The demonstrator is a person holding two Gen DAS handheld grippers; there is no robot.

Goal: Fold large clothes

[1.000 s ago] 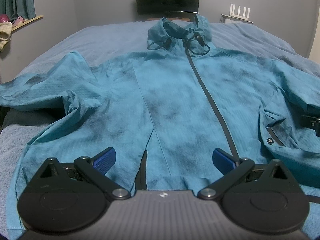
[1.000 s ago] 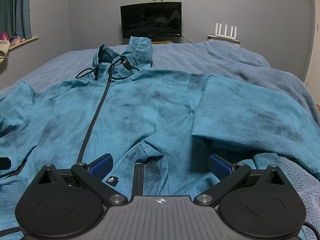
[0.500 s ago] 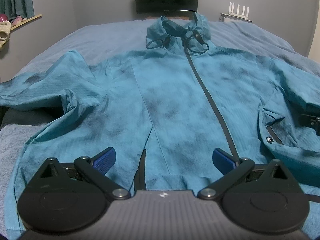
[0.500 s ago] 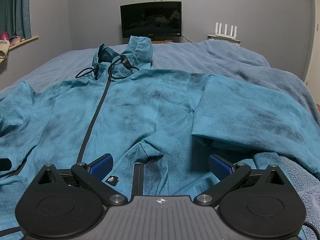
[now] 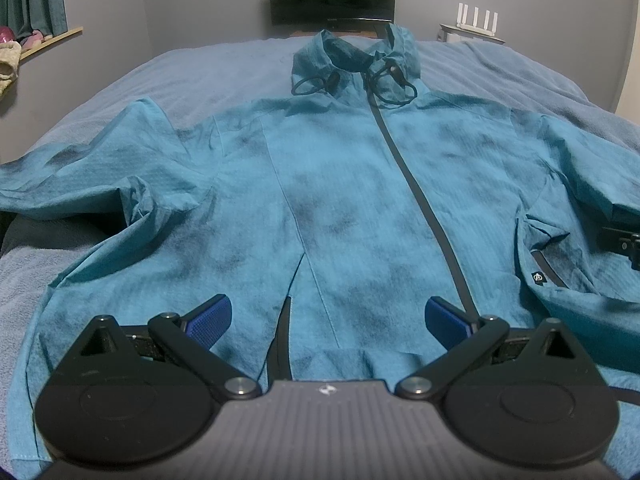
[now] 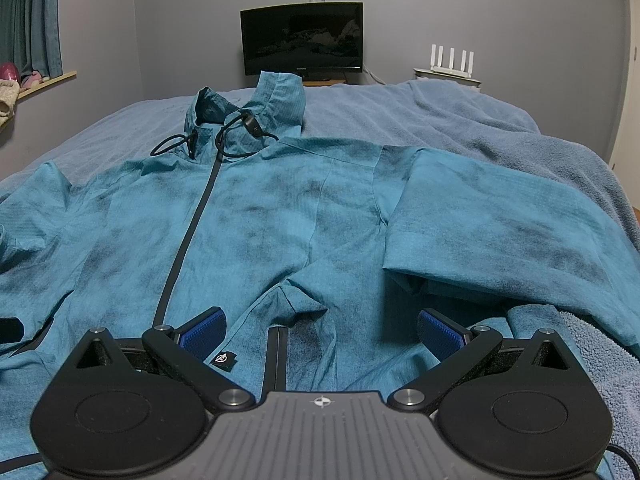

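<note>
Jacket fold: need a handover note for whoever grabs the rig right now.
Left hand-held gripper: open, holding nothing, over the hem left of the zipper.
Right hand-held gripper: open, holding nothing, over the hem near the logo tag.
Jacket: front up, zipped, flat on the bed, hood at the far end, both sleeves spread outward.
Done: laid out only; no fold visible.
Left: every fold, likely sleeves in first, then the body.

Teal jacket [image 5: 340, 200] on a blue-grey bed cover [image 5: 224, 68]
Jacket's mottled with dark smudges, black zip [image 5: 424, 208] down it; gripper pads [image 6: 202, 330] bright blue; the curtain [image 6: 30, 20] looks dark teal, perhaps.
</note>
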